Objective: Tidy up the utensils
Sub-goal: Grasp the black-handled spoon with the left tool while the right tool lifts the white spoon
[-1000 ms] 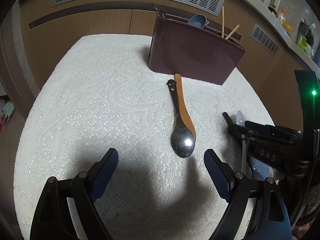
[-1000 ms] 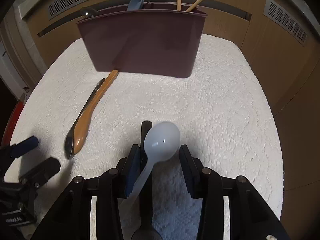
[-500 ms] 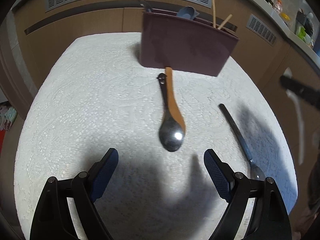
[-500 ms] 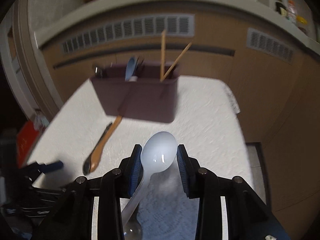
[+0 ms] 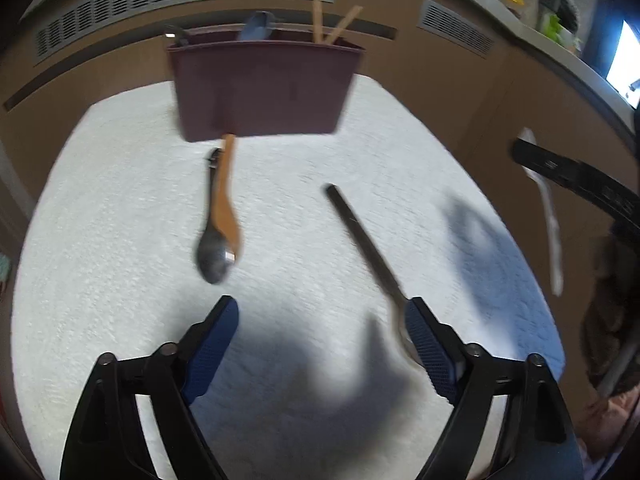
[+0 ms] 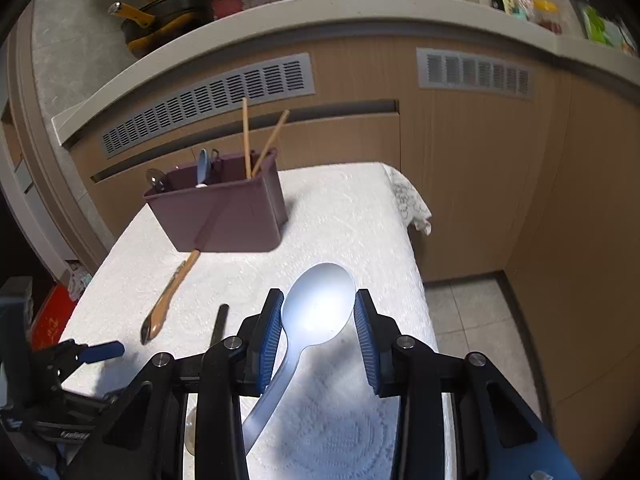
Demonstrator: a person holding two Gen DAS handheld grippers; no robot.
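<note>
My right gripper point(image 6: 318, 320) is shut on the bowl of a white plastic spoon point(image 6: 320, 304), held in the air above the white cloth. The spoon also shows in the left wrist view at the right edge point(image 5: 548, 216). A maroon utensil caddy point(image 6: 224, 216) point(image 5: 260, 88) stands at the back with chopsticks and spoons in it. In front of it lie a wooden spoon point(image 5: 226, 200) and a metal spoon point(image 5: 212, 256), side by side. My left gripper point(image 5: 320, 336) hangs low over the cloth, its jaws closing. A dark-handled utensil point(image 5: 360, 236) has its head just inside the right pad, untouched.
The table point(image 6: 360, 208) wears a white lace cloth, and its right edge drops to a tiled floor point(image 6: 472, 320). Wooden cabinets with vent grilles point(image 6: 208, 100) rise close behind. My left gripper point(image 6: 80, 356) shows at the lower left of the right wrist view.
My right gripper has risen and drawn back from the table with the white spoon. My left gripper has shifted right toward the dark-handled utensil, and its jaws have narrowed.
</note>
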